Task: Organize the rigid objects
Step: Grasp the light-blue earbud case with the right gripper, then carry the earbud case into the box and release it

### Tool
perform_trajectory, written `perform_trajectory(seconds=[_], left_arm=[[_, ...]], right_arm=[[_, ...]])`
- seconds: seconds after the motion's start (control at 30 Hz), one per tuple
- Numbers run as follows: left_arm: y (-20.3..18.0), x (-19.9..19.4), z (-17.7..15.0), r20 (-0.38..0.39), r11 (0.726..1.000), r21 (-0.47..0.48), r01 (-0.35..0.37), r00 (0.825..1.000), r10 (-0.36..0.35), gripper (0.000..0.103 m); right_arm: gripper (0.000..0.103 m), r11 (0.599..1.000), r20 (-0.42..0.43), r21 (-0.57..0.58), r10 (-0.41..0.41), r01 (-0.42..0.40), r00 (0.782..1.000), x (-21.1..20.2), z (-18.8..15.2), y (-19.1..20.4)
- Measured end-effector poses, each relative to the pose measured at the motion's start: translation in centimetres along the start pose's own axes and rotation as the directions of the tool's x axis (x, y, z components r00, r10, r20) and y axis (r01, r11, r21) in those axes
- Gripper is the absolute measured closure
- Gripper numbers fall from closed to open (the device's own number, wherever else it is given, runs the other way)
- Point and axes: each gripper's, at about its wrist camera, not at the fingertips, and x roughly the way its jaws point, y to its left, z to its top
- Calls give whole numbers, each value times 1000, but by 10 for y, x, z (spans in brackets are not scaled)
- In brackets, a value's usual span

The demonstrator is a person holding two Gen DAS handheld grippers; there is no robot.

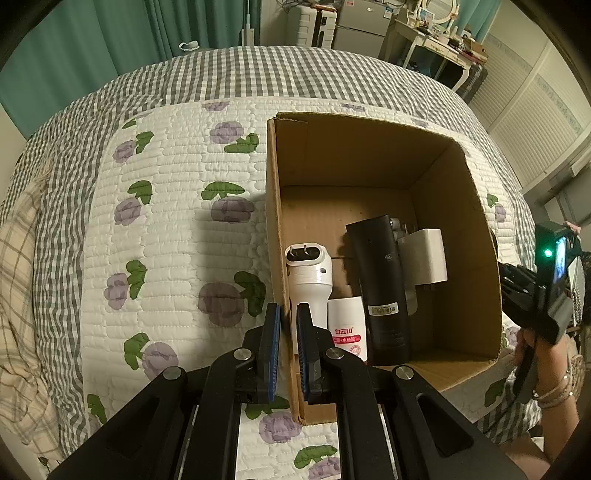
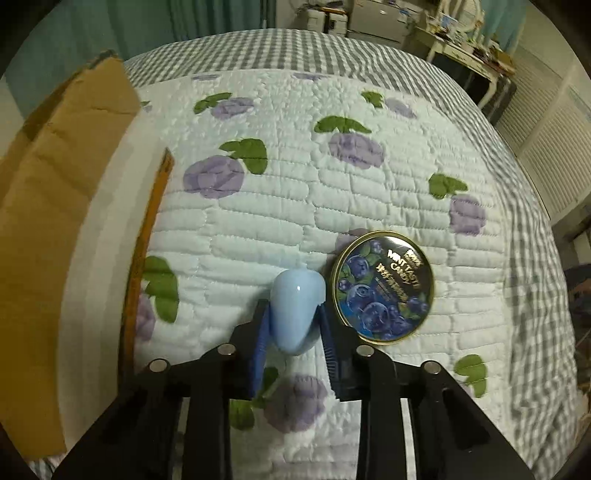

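An open cardboard box [image 1: 458,206] stands on the quilted bed. In it lie a white handheld device [image 1: 308,273], a white tube with red print [image 1: 347,326], a black cylinder [image 1: 380,280] and a white adapter [image 1: 424,258]. My left gripper [image 1: 288,328] is shut on the box's left wall. In the right wrist view my right gripper [image 2: 293,325] is shut on a light blue egg-shaped object [image 2: 297,310], just above the quilt. A round blue candy tin [image 2: 382,286] lies right beside it. The box's outer wall [image 2: 55,206] shows at the left.
The flower-patterned quilt [image 1: 173,229] covers a grey checked bedspread [image 1: 229,70]. Green curtains, a small fridge [image 1: 364,26] and a cluttered desk [image 1: 439,40] stand behind the bed. The person's right hand and gripper body [image 1: 546,295] are beside the box's right wall.
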Motion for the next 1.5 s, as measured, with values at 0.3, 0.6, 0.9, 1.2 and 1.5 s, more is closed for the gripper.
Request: perform_trajectory(seconds=[0.3, 0.6, 0.9, 1.2, 1.5], left_arm=[[1, -2, 0, 3, 1000, 9, 8, 1000, -8, 95], [0, -4, -1, 6, 1000, 17, 18, 1000, -18, 95], [0, -5, -3, 7, 999, 31, 31, 999, -32, 95], [-1, -5, -4, 7, 999, 32, 33, 999, -33, 95], [2, -4, -3, -10, 998, 25, 62, 998, -62, 95]], right_arm=[[80, 992, 116, -93, 90, -80, 989, -110, 14, 29], [80, 955, 158, -248, 203, -160, 966, -180, 44, 115], [80, 934, 34, -313, 191, -171, 981, -135, 13, 146], [80, 928, -69, -338, 140, -156, 988, -95, -13, 146], [63, 940, -116, -264, 193, -218, 974, -92, -12, 138]])
